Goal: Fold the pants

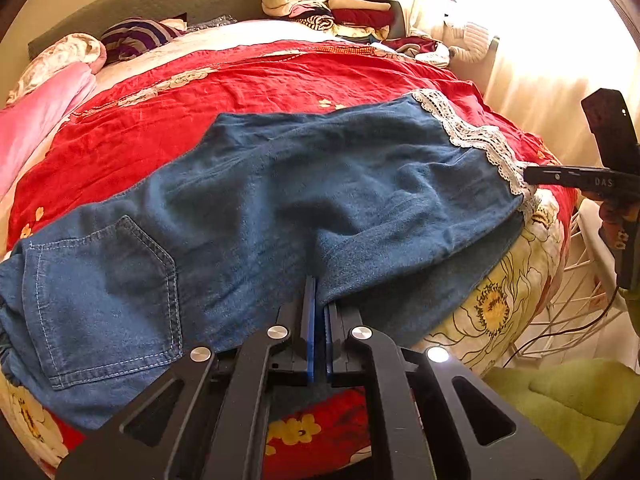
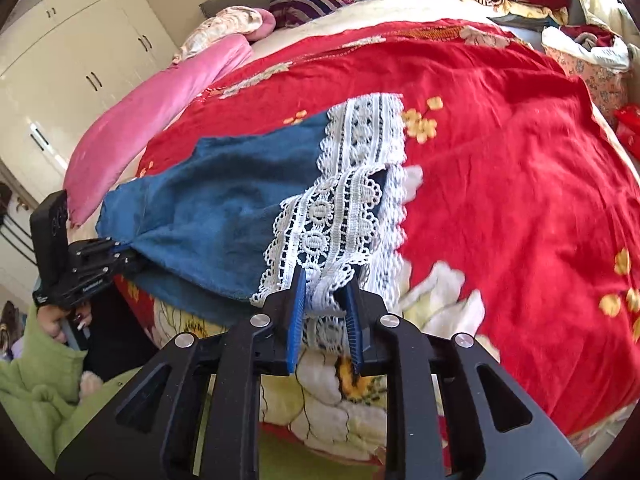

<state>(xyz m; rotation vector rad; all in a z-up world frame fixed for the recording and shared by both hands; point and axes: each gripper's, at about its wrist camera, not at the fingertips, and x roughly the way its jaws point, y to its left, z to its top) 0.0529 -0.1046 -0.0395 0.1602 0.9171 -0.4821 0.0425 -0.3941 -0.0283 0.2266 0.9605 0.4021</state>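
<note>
Blue denim pants (image 1: 280, 200) with a white lace hem (image 1: 472, 132) lie across the red bedspread (image 1: 240, 80), back pocket (image 1: 104, 292) at the left. My left gripper (image 1: 320, 292) is shut on the near edge of the pants at mid-leg. My right gripper (image 2: 324, 284) is shut on the lace hem (image 2: 352, 184) of the pants (image 2: 208, 208); it shows in the left wrist view (image 1: 532, 174) at the right. The left gripper shows in the right wrist view (image 2: 132, 254) at the left, on the denim edge.
The bedspread (image 2: 500, 160) has a floral quilt (image 1: 500, 300) beneath it at the bed's edge. A pink blanket (image 2: 152, 112) and striped pillow (image 1: 136, 36) lie at the head. Folded clothes (image 1: 336, 0) are stacked at the far corner. A white wire rack (image 1: 572, 312) and green fabric (image 1: 568, 396) are beside the bed.
</note>
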